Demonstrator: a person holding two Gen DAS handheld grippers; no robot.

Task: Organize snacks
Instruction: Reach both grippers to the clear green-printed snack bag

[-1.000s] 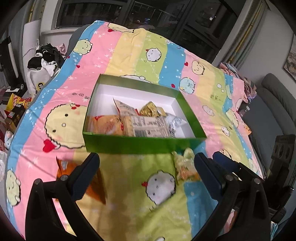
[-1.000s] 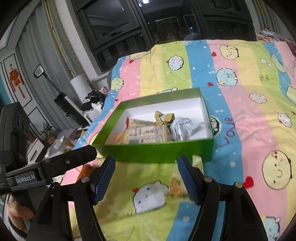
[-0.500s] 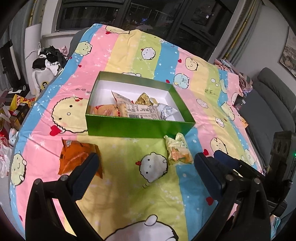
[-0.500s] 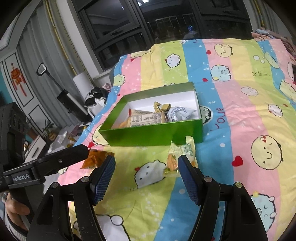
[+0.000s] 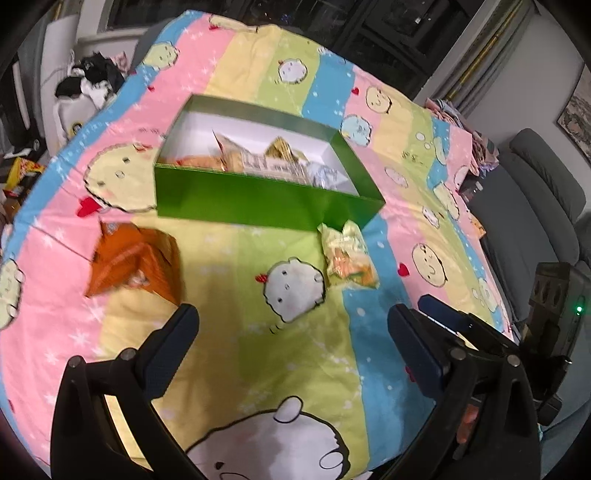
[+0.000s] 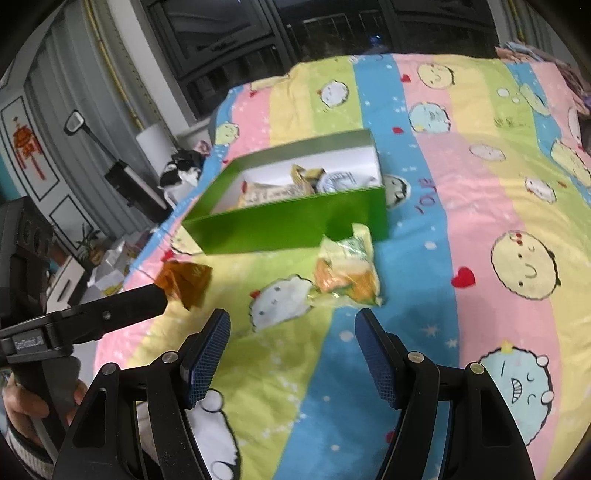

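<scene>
A green box [image 5: 258,201] with a white inside lies on the bed and holds several snack packets [image 5: 273,166]. It also shows in the right wrist view [image 6: 295,221]. An orange snack bag [image 5: 135,264] lies on the sheet in front of the box's left end. A yellow-green snack bag [image 5: 347,258] lies by the box's right front corner, and shows in the right wrist view [image 6: 347,273]. My left gripper [image 5: 291,332] is open and empty, near the orange bag. My right gripper [image 6: 291,343] is open and empty, short of the yellow-green bag.
The bed has a striped cartoon sheet [image 5: 295,369]. A grey sofa [image 5: 535,206] stands right of the bed. Clothes and clutter [image 5: 88,77] lie at the far left. Dark windows [image 6: 229,33] are behind. The left gripper's finger [image 6: 110,310] reaches toward the orange bag [image 6: 184,280] in the right wrist view.
Both grippers pulled back from the box, then came down closer to the sheet. The orange bag and the yellow-green bag now appear larger and nearer. Both grippers stay open.
</scene>
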